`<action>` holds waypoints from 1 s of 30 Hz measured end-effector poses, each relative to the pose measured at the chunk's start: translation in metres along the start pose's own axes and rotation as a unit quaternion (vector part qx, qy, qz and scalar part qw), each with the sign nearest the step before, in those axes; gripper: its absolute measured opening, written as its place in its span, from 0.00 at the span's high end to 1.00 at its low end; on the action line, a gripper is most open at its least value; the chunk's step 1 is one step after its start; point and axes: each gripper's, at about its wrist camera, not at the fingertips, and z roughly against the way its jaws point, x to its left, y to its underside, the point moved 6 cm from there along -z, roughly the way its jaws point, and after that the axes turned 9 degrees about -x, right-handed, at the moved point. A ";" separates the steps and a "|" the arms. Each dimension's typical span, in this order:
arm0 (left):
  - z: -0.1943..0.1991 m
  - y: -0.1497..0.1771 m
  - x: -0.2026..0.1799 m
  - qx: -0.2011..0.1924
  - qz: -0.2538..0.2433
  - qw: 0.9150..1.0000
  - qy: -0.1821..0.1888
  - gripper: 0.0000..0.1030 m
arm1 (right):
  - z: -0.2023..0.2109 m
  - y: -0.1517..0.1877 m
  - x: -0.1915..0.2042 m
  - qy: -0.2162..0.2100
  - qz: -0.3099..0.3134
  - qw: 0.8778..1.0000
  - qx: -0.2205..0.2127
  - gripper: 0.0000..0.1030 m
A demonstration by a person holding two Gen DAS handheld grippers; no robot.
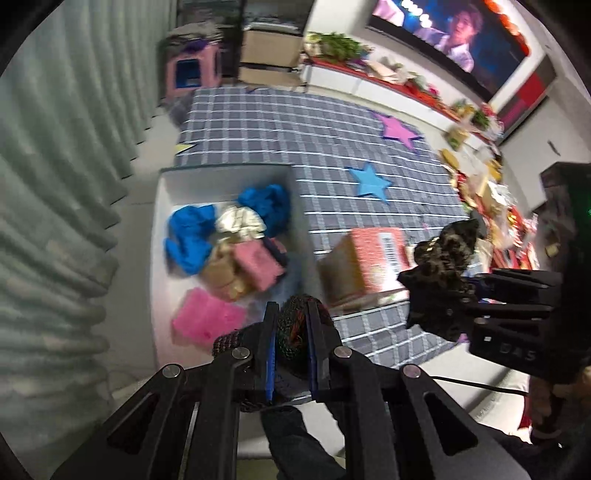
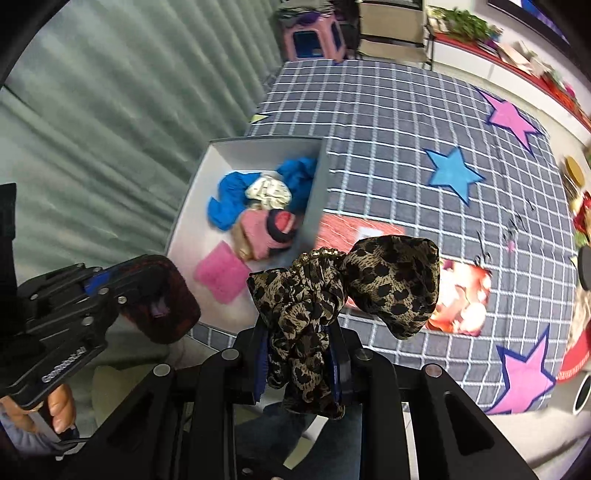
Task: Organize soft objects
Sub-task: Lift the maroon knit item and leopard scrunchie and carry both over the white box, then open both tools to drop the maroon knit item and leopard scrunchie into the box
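Note:
My left gripper (image 1: 291, 325) is shut on a dark red-and-black knitted piece (image 1: 295, 332), held above the near end of a white box (image 1: 162, 206). The same gripper (image 2: 122, 291) and its knitted piece (image 2: 162, 299) show at the left of the right wrist view. My right gripper (image 2: 299, 350) is shut on a leopard-print bow (image 2: 369, 284), which hangs over the rug beside the white box (image 2: 317, 195). In the left wrist view that bow (image 1: 443, 266) shows at the right. Inside the box lie blue cloth (image 2: 229, 203), a cream patterned piece (image 2: 267, 192), pink knitwear (image 2: 258, 229) and a pink pad (image 2: 219, 271).
A grey checked rug (image 2: 388, 122) with blue (image 2: 452, 173) and pink stars (image 2: 511, 118) covers the floor. A red carton (image 1: 373, 251) lies next to the box. Green curtains (image 1: 55, 184) hang at the left. A pink stool (image 2: 314, 37), a cluttered shelf (image 1: 406, 81) and a TV (image 1: 454, 33) stand beyond.

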 end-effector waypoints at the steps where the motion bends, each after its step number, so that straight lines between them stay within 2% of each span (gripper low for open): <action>1: -0.002 0.001 0.005 0.001 0.004 1.000 -0.010 0.86 | -0.002 -0.002 0.004 -0.004 0.004 1.000 0.002 0.74; 7: -0.015 0.006 0.025 0.007 0.024 0.999 -0.042 0.86 | -0.014 -0.014 0.021 -0.019 0.022 1.000 0.011 0.74; 14: -0.030 0.010 0.037 0.019 0.035 0.998 -0.054 0.86 | -0.026 -0.025 0.040 -0.027 0.048 0.998 0.019 0.74; 25: -0.047 0.009 0.049 0.032 0.049 0.996 -0.065 0.86 | -0.046 -0.032 0.049 -0.032 0.061 0.997 0.037 0.74; 28: -0.052 0.007 0.049 0.031 0.048 0.996 -0.072 0.80 | -0.055 -0.039 0.052 -0.032 0.064 0.997 0.040 0.74; 30: -0.056 0.007 0.051 0.039 0.048 0.995 -0.081 0.57 | -0.058 -0.043 0.055 -0.037 0.064 0.997 0.036 0.70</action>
